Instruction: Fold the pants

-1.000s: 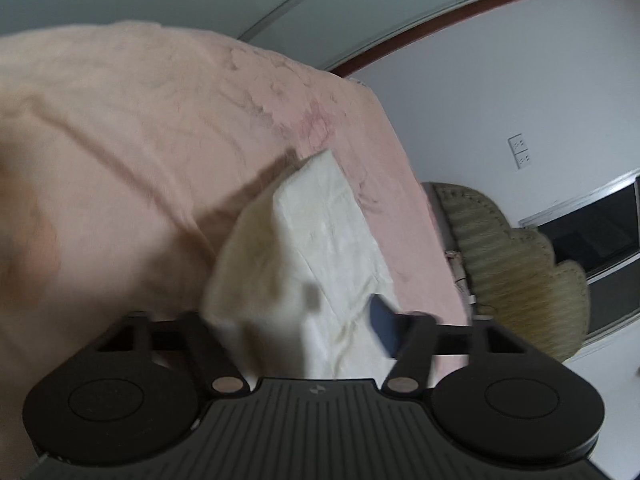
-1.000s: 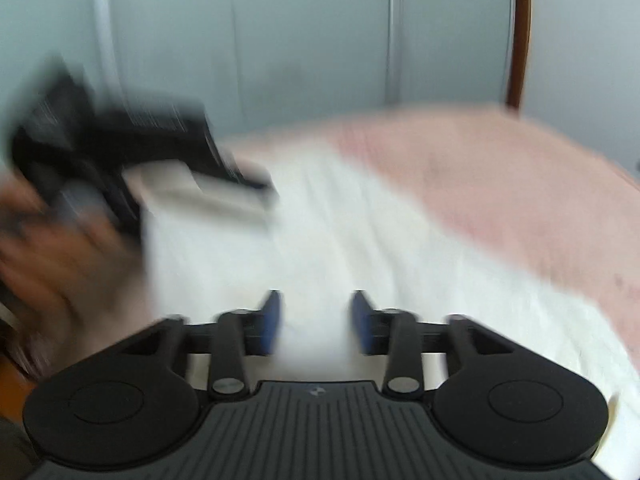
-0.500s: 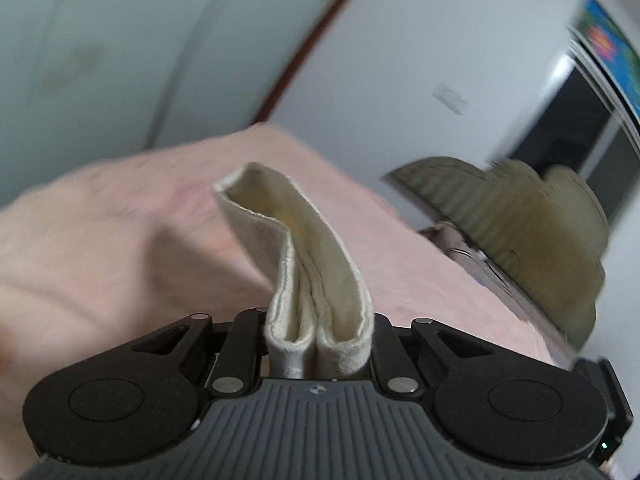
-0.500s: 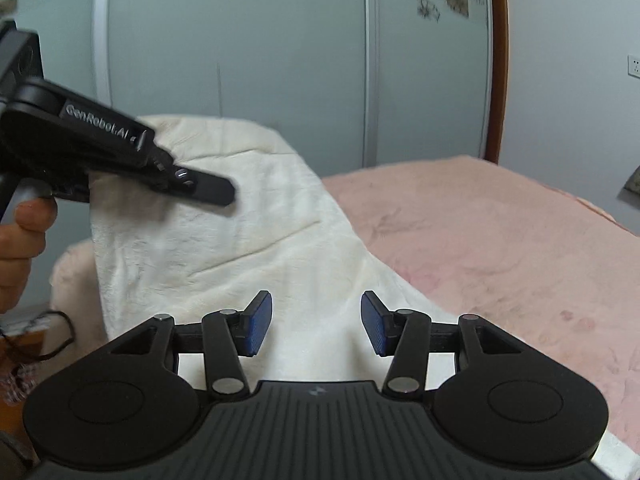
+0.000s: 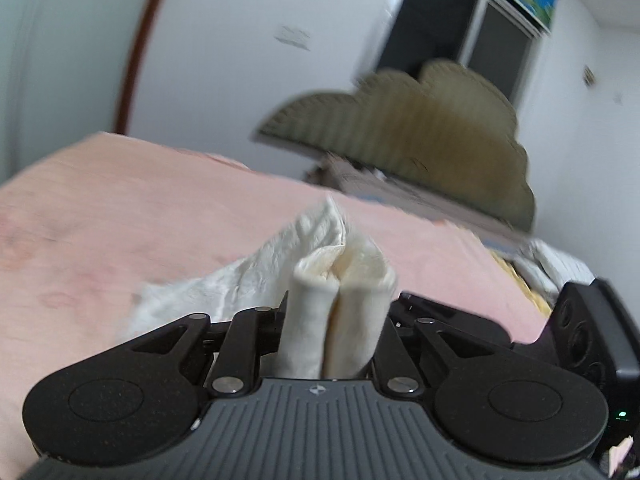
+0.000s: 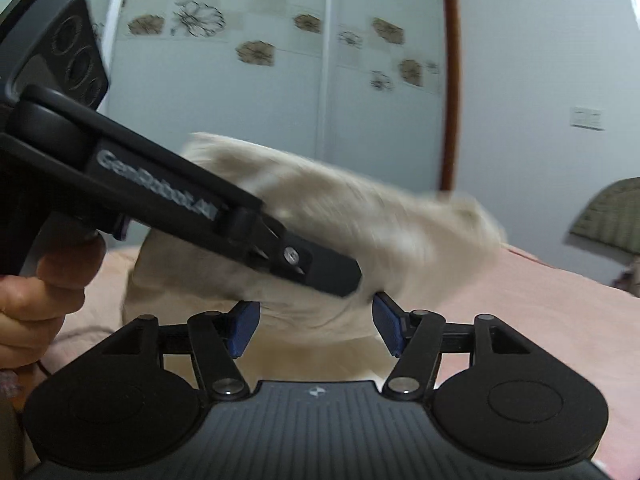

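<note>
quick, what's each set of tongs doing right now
Left tongs: closed on a bunched fold of the cream pants.
Right tongs: open, jaws just widened, gripping nothing; the pants hang just ahead.

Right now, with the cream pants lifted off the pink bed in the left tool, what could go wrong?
1. The left tool pinches a thick bunched fold of the pants; part of the bunch could slip out as it swings.
2. The right tool has just been opening and grips nothing, so one clamp carries all the cloth, which may sag crooked onto the bed.
3. The two tools sit close and could collide.
</note>
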